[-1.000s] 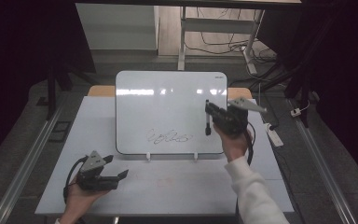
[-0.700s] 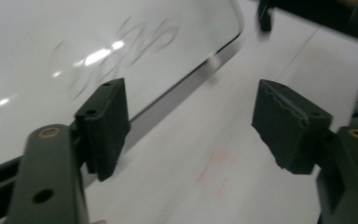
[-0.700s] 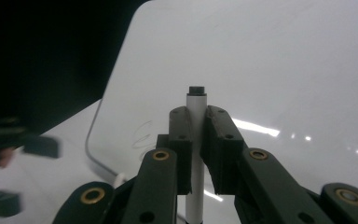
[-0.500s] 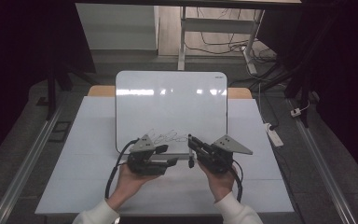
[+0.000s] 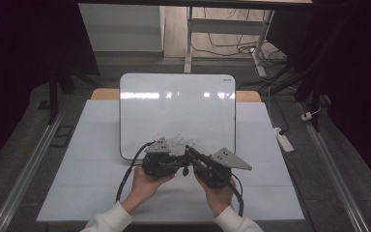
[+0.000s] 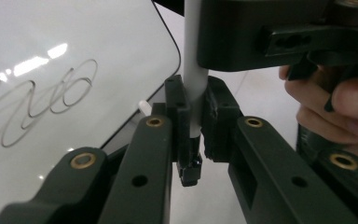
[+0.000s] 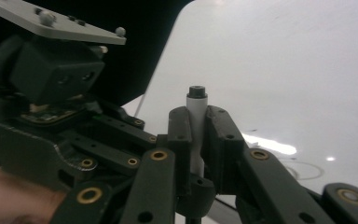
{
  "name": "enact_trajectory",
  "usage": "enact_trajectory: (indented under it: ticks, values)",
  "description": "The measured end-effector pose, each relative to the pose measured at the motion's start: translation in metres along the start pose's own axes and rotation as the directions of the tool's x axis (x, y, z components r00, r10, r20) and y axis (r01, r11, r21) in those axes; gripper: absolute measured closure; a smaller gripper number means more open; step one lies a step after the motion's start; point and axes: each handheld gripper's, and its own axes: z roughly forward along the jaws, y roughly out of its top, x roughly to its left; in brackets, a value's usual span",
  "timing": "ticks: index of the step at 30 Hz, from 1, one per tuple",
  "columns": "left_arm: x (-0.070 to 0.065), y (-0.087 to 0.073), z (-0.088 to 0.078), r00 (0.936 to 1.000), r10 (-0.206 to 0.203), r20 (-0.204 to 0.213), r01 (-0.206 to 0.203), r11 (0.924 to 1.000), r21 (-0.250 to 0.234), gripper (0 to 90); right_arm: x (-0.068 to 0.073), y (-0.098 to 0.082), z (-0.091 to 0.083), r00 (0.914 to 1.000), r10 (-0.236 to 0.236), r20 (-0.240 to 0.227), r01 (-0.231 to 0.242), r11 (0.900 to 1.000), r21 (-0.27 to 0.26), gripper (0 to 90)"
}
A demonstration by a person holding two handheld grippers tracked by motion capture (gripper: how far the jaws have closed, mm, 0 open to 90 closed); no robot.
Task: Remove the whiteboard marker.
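Gleaming white marker point(image 6: 195, 79), slim, black at one end

The only writing I can see is a line of looping handwriting point(image 6: 37, 105) on the whiteboard point(image 5: 174, 116), drawn in thin dark strokes near its lower edge. In the left gripper view the loops look like cursive letters, but I cannot make a word from them. In the high view the same scribble point(image 5: 181, 141) sits just above the two grippers, too small to read. A tiny mark stands in the top right corner of the board's frame, also not readable.
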Motion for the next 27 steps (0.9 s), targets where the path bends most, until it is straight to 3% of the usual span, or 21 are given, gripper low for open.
enact_trajectory:
  ticks: [3, 4, 5, 6, 8, 9, 10, 11, 12, 13, 14, 16, 17, 18, 19, 20, 22, 24, 27]
  values:
    - [0.002, -0.005, -0.006, 0.9985, 0.008, 0.053, -0.009, 0.9998, 0.016, 81.1, -0.013, 0.007, -0.006, 0.9964, -0.027, -0.081, 0.029, 0.999, 0.028, 59.3]
    - [0.002, -0.007, -0.01, 0.9979, 0.018, 0.062, -0.019, 0.9995, 0.024, 81.2, -0.019, 0.009, -0.01, 0.9919, -0.042, -0.12, 0.048, 0.997, 0.052, 57.6]
    - [0.002, -0.007, -0.01, 0.9979, 0.018, 0.062, -0.019, 0.9995, 0.024, 81.2, -0.028, 0.011, -0.013, 0.9814, -0.064, -0.181, 0.08, 0.993, 0.081, 56.2]
    - [0.002, -0.009, -0.013, 0.9964, 0.023, 0.081, -0.025, 0.9992, 0.031, 81.2, -0.036, 0.011, -0.014, 0.9643, -0.084, -0.251, 0.117, 0.986, 0.12, 53.0]
    - [0.0, -0.015, -0.023, 0.986, 0.027, 0.164, -0.033, 0.9989, 0.033, 81.2, -0.05, 0.008, -0.016, 0.9089, -0.085, -0.408, 0.17, 0.969, 0.177, 49.4]
    - [0.0, -0.015, -0.023, 0.986, 0.027, 0.164, -0.033, 0.9989, 0.033, 81.2, -0.054, 0.004, -0.016, 0.892, -0.09, -0.443, 0.194, 0.961, 0.195, 48.5]
    - [-0.002, -0.017, -0.026, 0.9822, 0.032, 0.185, -0.038, 0.9988, 0.032, 81.2, -0.056, 0.0, -0.016, 0.8751, -0.102, -0.473, 0.224, 0.952, 0.207, 48.5]
    - [-0.004, -0.019, -0.029, 0.9793, 0.035, 0.199, -0.042, 0.9986, 0.031, 81.2, -0.056, 0.0, -0.016, 0.8751, -0.102, -0.473, 0.224, 0.952, 0.207, 48.5]
    - [-0.006, -0.021, -0.031, 0.9768, 0.039, 0.211, -0.047, 0.9985, 0.029, 81.1, -0.057, -0.008, -0.012, 0.8322, -0.102, -0.545, 0.275, 0.93, 0.245, 48.5]
    - [-0.009, -0.024, -0.033, 0.9689, 0.044, 0.243, -0.052, 0.9983, 0.025, 81.1, -0.054, -0.011, -0.009, 0.8095, -0.099, -0.579, 0.297, 0.919, 0.258, 48.6]
    - [-0.01, -0.025, -0.034, 0.966, 0.048, 0.254, -0.056, 0.9981, 0.025, 81.1, -0.051, -0.015, -0.006, 0.7869, -0.105, -0.608, 0.324, 0.909, 0.263, 49.3]
    - [-0.012, -0.026, -0.034, 0.963, 0.056, 0.264, -0.065, 0.9976, 0.026, 81.1, -0.042, -0.019, 0.0, 0.7505, -0.109, -0.652, 0.367, 0.889, 0.273, 50.0]
    - [-0.012, -0.027, -0.034, 0.959, 0.059, 0.277, -0.069, 0.9972, 0.027, 81.1, -0.042, -0.019, 0.0, 0.7505, -0.109, -0.652, 0.367, 0.889, 0.273, 50.0]
    - [-0.013, -0.027, -0.033, 0.9547, 0.061, 0.291, -0.073, 0.9969, 0.029, 81.1, -0.035, -0.023, 0.005, 0.7219, -0.092, -0.686, 0.378, 0.883, 0.279, 52.6]
    - [-0.013, -0.028, -0.032, 0.9525, 0.067, 0.297, -0.079, 0.9964, 0.031, 81.1, -0.035, -0.023, 0.005, 0.7219, -0.092, -0.686, 0.378, 0.883, 0.279, 52.6]
    - [-0.013, -0.028, -0.032, 0.9499, 0.069, 0.305, -0.083, 0.9961, 0.032, 81.1, -0.03, -0.024, 0.008, 0.7016, -0.083, -0.708, 0.389, 0.876, 0.283, 55.2]
    - [-0.012, -0.029, -0.03, 0.9431, 0.068, 0.325, -0.081, 0.9963, 0.027, 81.1, -0.026, -0.026, 0.011, 0.6815, -0.068, -0.729, 0.393, 0.874, 0.286, 58.3]
    - [-0.012, -0.029, -0.029, 0.94, 0.077, 0.332, -0.089, 0.9957, 0.023, 81.1, -0.023, -0.027, 0.013, 0.6695, -0.061, -0.74, 0.403, 0.866, 0.294, 61.9]
    - [-0.012, -0.028, -0.027, 0.9299, 0.078, 0.36, -0.087, 0.9962, 0.01, 81.1, -0.021, -0.029, 0.015, 0.6581, -0.049, -0.751, 0.409, 0.861, 0.302, 68.7]
